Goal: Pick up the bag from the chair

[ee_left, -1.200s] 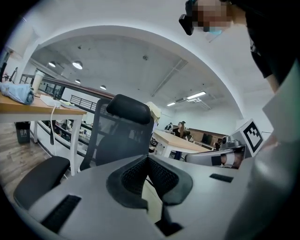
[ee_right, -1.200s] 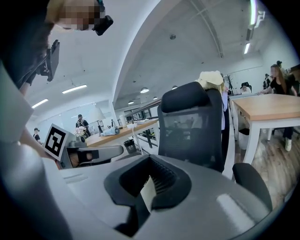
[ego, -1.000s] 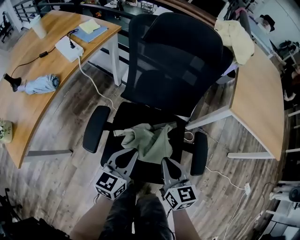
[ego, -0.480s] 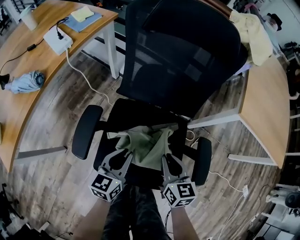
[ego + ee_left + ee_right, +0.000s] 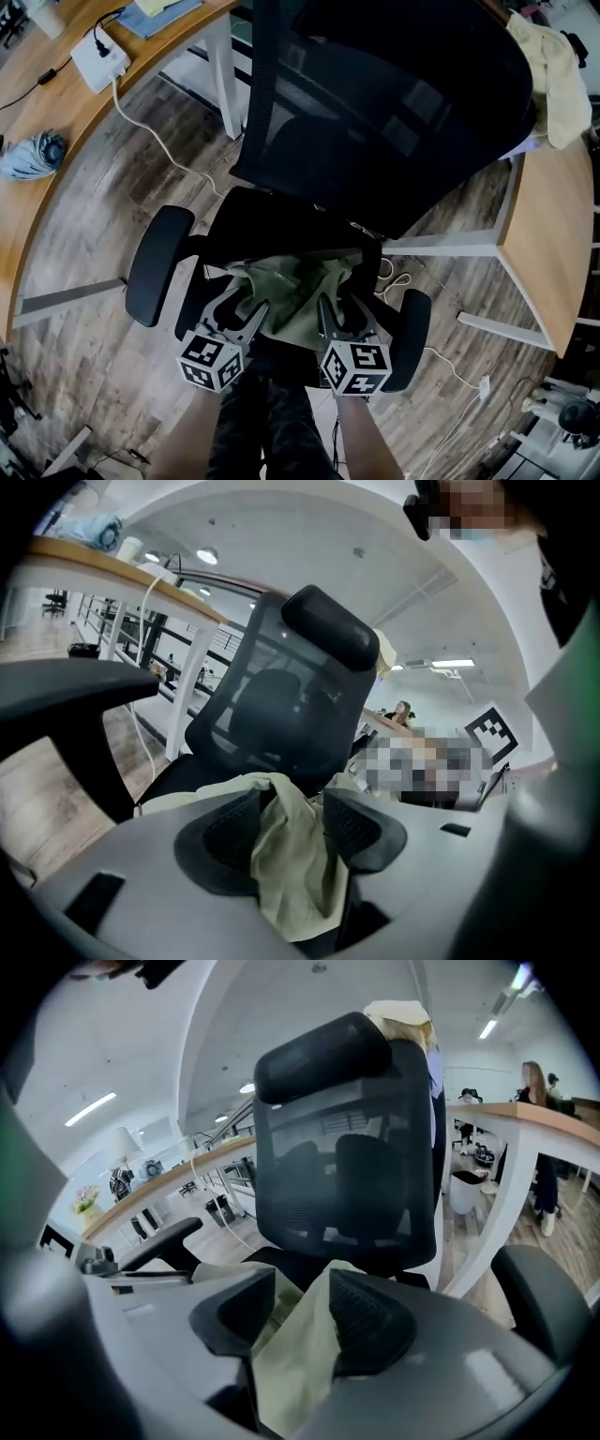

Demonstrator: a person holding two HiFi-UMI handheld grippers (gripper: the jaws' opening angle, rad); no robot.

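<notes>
The olive-green cloth bag (image 5: 298, 289) lies crumpled on the front of the black office chair's seat (image 5: 272, 217). My left gripper (image 5: 239, 307) is at the bag's left edge and my right gripper (image 5: 343, 305) at its right edge. In the left gripper view, folds of the bag (image 5: 292, 860) hang loosely in the gap of the gripper (image 5: 291, 819). The jaws have just been opening and the pads stand apart from the cloth. The right gripper view shows the same: bag (image 5: 292, 1358) between the spread jaws of the gripper (image 5: 300, 1309), which have also just been opening.
The chair's mesh back (image 5: 394, 103) rises behind the seat, with armrests at left (image 5: 155, 267) and right (image 5: 412, 328). A curved wooden desk (image 5: 23, 216) at left carries a folded umbrella (image 5: 28, 155) and a power strip (image 5: 98, 61). The right desk (image 5: 553, 244) holds a yellowish cloth (image 5: 553, 66).
Both grippers have sunk toward the seat with the bag. Their jaws, earlier closed on the cloth, now stand apart, and the bag rests lower on the seat.
</notes>
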